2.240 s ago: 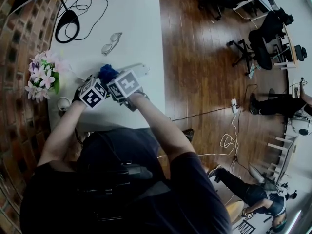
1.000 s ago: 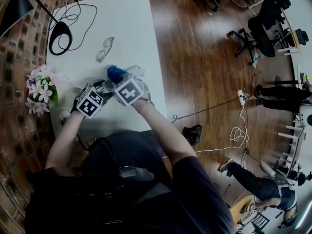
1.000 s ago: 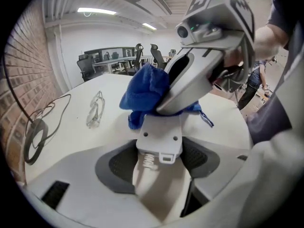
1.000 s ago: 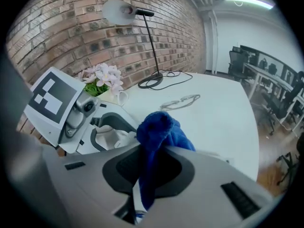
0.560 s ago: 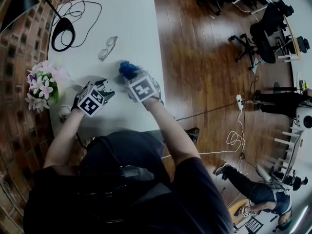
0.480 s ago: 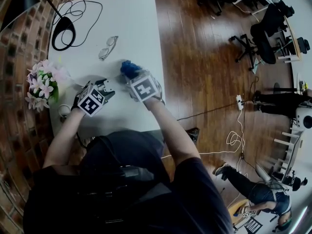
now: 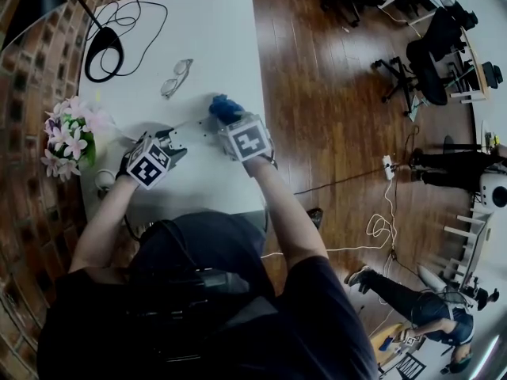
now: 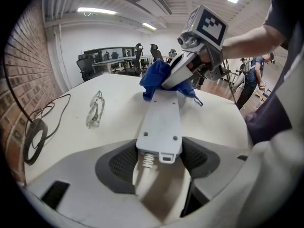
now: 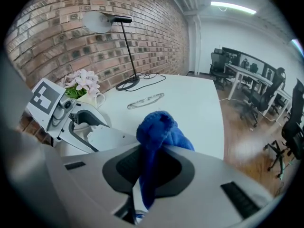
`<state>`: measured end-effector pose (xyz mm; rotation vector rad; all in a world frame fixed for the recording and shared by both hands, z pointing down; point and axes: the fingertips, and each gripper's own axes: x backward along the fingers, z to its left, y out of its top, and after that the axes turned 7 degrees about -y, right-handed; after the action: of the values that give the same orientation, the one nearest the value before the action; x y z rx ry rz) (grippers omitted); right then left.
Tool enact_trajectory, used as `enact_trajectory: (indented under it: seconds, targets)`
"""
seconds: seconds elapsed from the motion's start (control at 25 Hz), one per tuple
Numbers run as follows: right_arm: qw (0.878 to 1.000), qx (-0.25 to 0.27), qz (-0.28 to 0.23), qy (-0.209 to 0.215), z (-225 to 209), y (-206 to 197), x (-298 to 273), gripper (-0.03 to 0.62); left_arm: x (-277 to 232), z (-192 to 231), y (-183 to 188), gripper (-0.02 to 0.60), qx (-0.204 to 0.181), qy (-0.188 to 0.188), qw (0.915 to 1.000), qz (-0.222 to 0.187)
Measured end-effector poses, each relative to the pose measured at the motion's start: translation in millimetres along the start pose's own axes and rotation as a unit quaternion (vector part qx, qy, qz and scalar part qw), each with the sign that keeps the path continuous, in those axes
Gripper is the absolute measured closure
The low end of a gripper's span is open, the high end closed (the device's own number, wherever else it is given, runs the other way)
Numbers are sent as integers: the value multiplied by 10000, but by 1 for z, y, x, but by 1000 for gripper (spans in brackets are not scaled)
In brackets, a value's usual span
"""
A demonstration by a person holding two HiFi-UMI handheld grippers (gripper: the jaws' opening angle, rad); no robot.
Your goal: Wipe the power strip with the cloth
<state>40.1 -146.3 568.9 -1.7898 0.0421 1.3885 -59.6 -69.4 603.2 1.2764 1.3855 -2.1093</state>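
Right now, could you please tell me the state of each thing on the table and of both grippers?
power strip: held at its cord end.
cloth: bunched, pressed on the power strip's far end.
left gripper: fingers shut on the power strip.
right gripper: fingers shut on the cloth.
glasses: lying on the table, apart from the power strip.
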Motion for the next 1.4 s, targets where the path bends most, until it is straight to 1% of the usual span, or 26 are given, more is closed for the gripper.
enact_trajectory:
  seconds: [0.12, 0.32, 0.48, 0.64, 0.84, 0.96, 1.2, 1.4]
  targets:
    - [9999, -166, -34, 7, -3, 1, 1, 549, 0, 1, 1, 279, -18, 3, 10000, -2]
    - [9997, -206, -31, -103, -9, -2, 2, 549, 0, -2, 3, 279, -5, -26, 10000, -37]
    - [9987, -475, -128, -126, -17, -1, 2, 549, 0, -1, 1, 279, -13, -2, 10000, -10]
    - [9982, -577, -135, -110, -19, 0, 2, 549, 0, 0, 0, 279, -20, 6, 10000, -15]
    - [9969, -736, -142, -232, -31, 2, 6, 549, 1, -1, 2, 279, -24, 7, 10000, -49]
    - [9957, -896, -103, -210, -32, -4, 1, 549, 0, -1, 2, 279, -24, 15, 10000, -51]
    - [9961, -830, -75, -291, -34, -3, 6, 549, 0, 0, 0, 279, -41, 25, 10000, -49]
    - [9961, -831, -131, -251, -35, 0, 5, 549, 0, 0, 0, 279, -35, 11, 10000, -60]
